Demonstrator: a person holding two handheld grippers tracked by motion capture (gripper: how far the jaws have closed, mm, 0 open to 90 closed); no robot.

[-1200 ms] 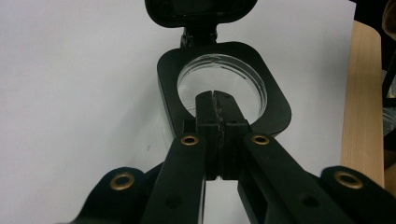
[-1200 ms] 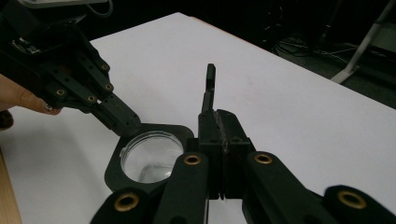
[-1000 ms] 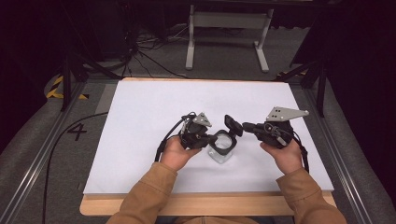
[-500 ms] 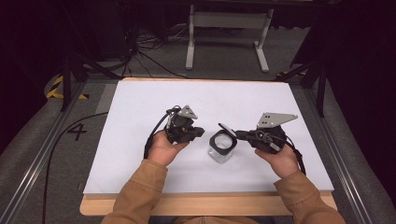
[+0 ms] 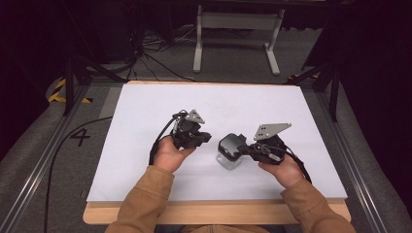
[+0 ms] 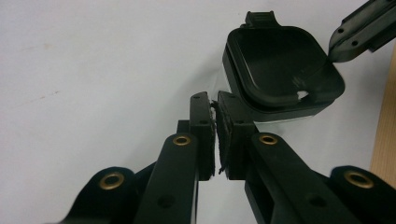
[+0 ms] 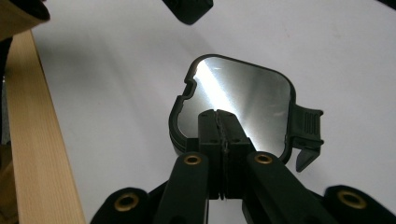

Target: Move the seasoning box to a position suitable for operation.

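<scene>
A small clear box [image 5: 228, 160] with a black hinged lid [image 5: 232, 143] stands on the white table top [image 5: 145, 121]. My right gripper [image 5: 242, 148] is shut, and its closed tips rest on top of the glossy lid [image 7: 243, 91]. The lid's latch tab [image 7: 308, 126] sticks out at one side. My left gripper [image 5: 207, 137] hovers just left of the box without touching it. Its jaws have just been opening and stand a thin slit apart, with nothing between them [image 6: 215, 100]. In the left gripper view the lid [image 6: 275, 60] lies over the clear body, with the right gripper's jaw [image 6: 359, 32] on its far corner.
The white top rests on a wooden board whose edge [image 7: 28, 140] runs close beside the box on the person's side. Metal rails [image 5: 43, 160] flank the table, and a stand [image 5: 233, 29] and cables lie on the floor beyond.
My left gripper drew away to the left of the box. My right gripper came down and the lid went from raised to lying over the box.
</scene>
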